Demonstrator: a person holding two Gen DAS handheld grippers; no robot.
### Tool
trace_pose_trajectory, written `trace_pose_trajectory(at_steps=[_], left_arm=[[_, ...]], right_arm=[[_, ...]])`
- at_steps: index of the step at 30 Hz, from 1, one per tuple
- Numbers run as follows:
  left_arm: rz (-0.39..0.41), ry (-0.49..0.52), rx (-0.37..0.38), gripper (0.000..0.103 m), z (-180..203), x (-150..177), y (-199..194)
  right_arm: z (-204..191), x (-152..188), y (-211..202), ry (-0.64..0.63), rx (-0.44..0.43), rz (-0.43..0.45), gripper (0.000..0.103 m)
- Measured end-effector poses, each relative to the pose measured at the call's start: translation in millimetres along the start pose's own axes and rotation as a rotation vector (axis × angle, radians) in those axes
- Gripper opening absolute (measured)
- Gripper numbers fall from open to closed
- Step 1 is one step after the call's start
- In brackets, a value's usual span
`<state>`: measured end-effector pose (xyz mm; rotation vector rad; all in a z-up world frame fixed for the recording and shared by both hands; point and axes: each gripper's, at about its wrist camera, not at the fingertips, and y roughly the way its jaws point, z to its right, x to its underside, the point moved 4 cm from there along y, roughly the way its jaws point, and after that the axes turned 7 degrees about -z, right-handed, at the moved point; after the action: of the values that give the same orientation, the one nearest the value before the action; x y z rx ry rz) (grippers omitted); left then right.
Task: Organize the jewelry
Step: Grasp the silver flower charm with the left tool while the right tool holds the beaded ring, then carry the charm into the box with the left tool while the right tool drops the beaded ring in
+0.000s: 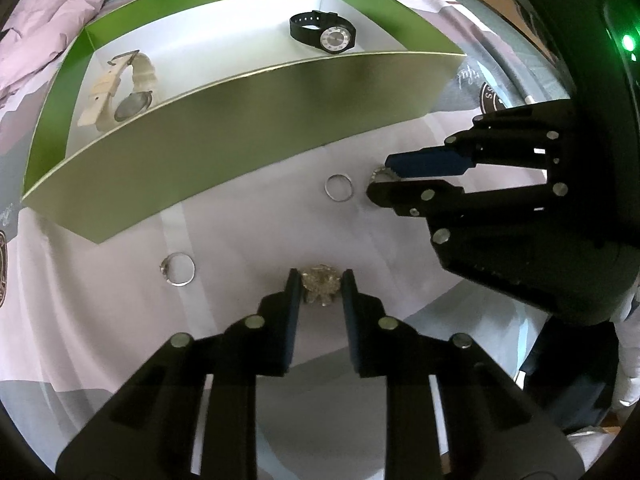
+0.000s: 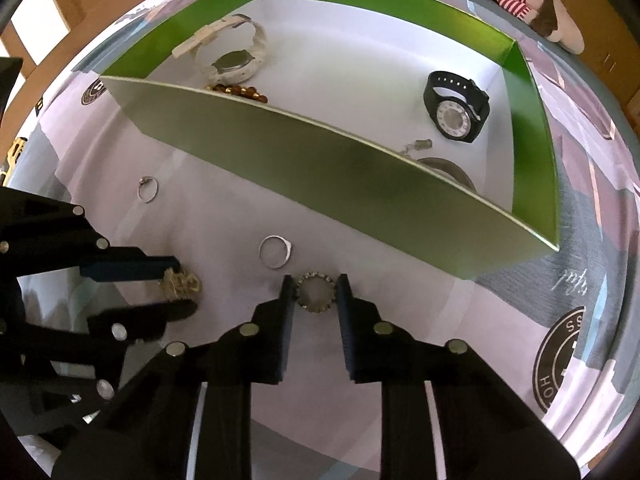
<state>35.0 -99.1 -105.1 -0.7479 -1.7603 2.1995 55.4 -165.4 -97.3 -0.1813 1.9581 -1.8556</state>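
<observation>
- The green box stands on the far side of the patterned bedsheet, already holding a white watch, a black watch, brown beads and what may be a metal bangle, half hidden behind the near wall. That near wall stands tall between the claws and the inside; a low carry could knock a piece against its edge and drop it outside.
- The left claw is nearly closed around a gold brooch-like cluster lying on the sheet, pads at its sides. The cluster is lumpy and irregular, so the grip probably bears on a few points only; it could twist out when lifted.
- The right claw is likewise narrowed onto a small toothed ring, pads touching its rim. Round and thin, it could pop sideways or tip flat if the squeeze is off-centre.
- The soft sheet may give or snag under the fingertips and be pinched along with the pieces.
- A plain silver ring lies just beside the right claw on its far-left side, and a stone-set ring farther left; either could be nudged and lost in a fold.
</observation>
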Motion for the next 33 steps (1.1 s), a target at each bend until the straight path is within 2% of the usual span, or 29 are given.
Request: trace_pose_trajectory(at_steps=[9, 12, 18, 20, 22, 30, 33], left_arm=[[0.047, -0.009, 0.011, 0.02, -6, 1, -19], [0.044, -0.016, 0.006, 0.02, -9, 1, -18], [0.03, -0.034, -0.018, 0.021, -14, 2, -15], [0.025, -0.037, -0.021, 0.021, -15, 3, -14], [0.019, -0.039, -0.025, 0.021, -16, 4, -13], [0.02, -0.027, -0.041, 0.023, -14, 3, -12], [0.018, -0.026, -0.044, 0.024, -12, 1, -10]], right_arm=[[7, 3, -6, 0.016, -0.002, 0.013, 0.021], [10, 3, -14, 0.028, -0.018, 0.034, 0.021], [9, 2, -8, 0.029, -0.004, 0.011, 0.021], [9, 5, -7, 0.023, -0.006, 0.003, 0.024], [6, 4, -6, 0.013, 0.002, 0.004, 0.046], [1, 3, 0, -0.003, 0.022, -0.009, 0.047], [-1, 3, 0, -0.003, 0.015, -0.007, 0.043]])
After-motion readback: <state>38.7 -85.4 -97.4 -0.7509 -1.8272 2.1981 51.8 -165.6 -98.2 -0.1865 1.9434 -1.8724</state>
